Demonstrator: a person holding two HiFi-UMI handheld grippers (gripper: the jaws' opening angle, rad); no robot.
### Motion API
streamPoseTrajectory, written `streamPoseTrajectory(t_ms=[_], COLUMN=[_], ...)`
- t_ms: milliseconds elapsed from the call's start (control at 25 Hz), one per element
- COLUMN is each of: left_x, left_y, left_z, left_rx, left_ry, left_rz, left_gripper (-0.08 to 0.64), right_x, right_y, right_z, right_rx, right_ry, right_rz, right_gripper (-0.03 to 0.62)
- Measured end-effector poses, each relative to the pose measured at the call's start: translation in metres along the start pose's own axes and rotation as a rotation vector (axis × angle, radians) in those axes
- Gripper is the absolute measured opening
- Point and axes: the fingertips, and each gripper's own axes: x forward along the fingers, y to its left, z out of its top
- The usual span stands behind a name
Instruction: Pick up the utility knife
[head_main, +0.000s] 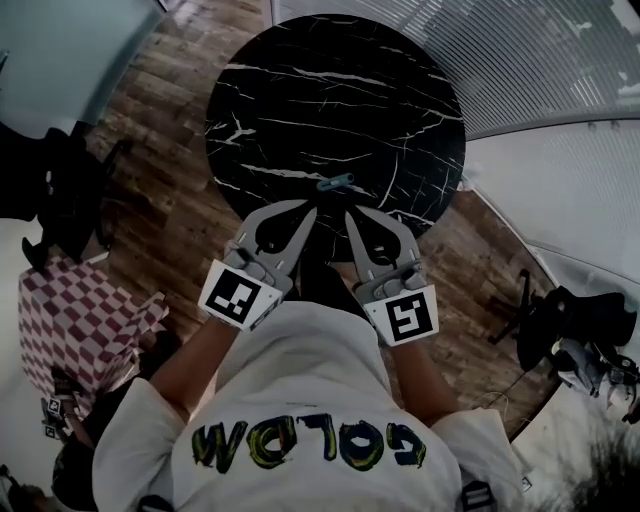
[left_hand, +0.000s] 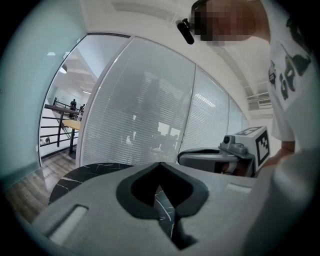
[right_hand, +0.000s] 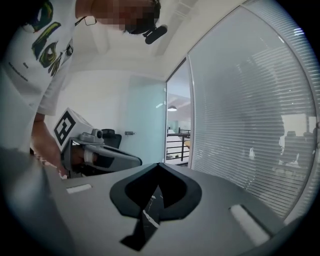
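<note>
While the utility knife (head_main: 336, 182) lies flat on the round black marble table (head_main: 330, 90), a little inside the rim nearest the person, both grippers are held over that same rim. Their bodies overhang the rim and their tips reach in above the table top.

Left gripper (head_main: 308, 208): the jaws meet at the tips with nothing between them. Its own view shows only the white-veined table top through the slot behind the tips.

Right gripper (head_main: 352, 213): it is likewise closed and empty.

The two closed tips point toward the table centre and flank the knife, one on each side, near it but apart from it. The knife is a small grey-blue bar lying roughly along the near rim. It is too small in the head view to tell whether its blade is out.

From the knife to the far rim the table top runs unbroken. The far rim curves close to a glass wall with blinds (head_main: 540, 60). To the left of the table lies wooden floor (head_main: 170, 200), and a red-and-white checked object (head_main: 75, 320) stands well apart from the rim.
</note>
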Motion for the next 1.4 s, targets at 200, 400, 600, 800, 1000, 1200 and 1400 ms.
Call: streamPoseTrajectory(t_ms=[200,400,600,800,1000,1200,1400], left_x=[0.021,0.037,0.049,0.061,0.072,0.085,0.096], left_y=[0.013,0.025,0.039,0.051,0.06,0.075,0.089], left_z=[-0.028,-0.058,-0.093,-0.133,-0.173,-0.207,-0.233], left_rx=[0.003,-0.021,-0.037,-0.062,-0.09,-0.132,-0.15], left_ry=[0.039,0.066,0.101,0.136,0.162,0.175,0.171], left_rz=[-0.02,-0.023,-0.012,-0.007,-0.005,0.003,0.024], left_gripper=[0.002,0.002,0.002,0.002,0.002,0.002,0.002], right_x=[0.015,0.031,0.046,0.062,0.076,0.087,0.092], right_y=[-0.009,-0.016,-0.023,-0.031,-0.036,-0.039,-0.039], right_z=[-0.036,-0.072,-0.113,-0.164,-0.219,-0.269,-0.309], right_rx=[0.024,0.034,0.031,-0.041,-0.157,-0.187,-0.231], right_ry=[0.053,0.099,0.155,0.246,0.367,0.461,0.539], right_rz=[0.042,0.083,0.122,0.171,0.231,0.293,0.351], right_gripper=[0.002,0.023,0.048,0.077,0.126,0.152,0.175])
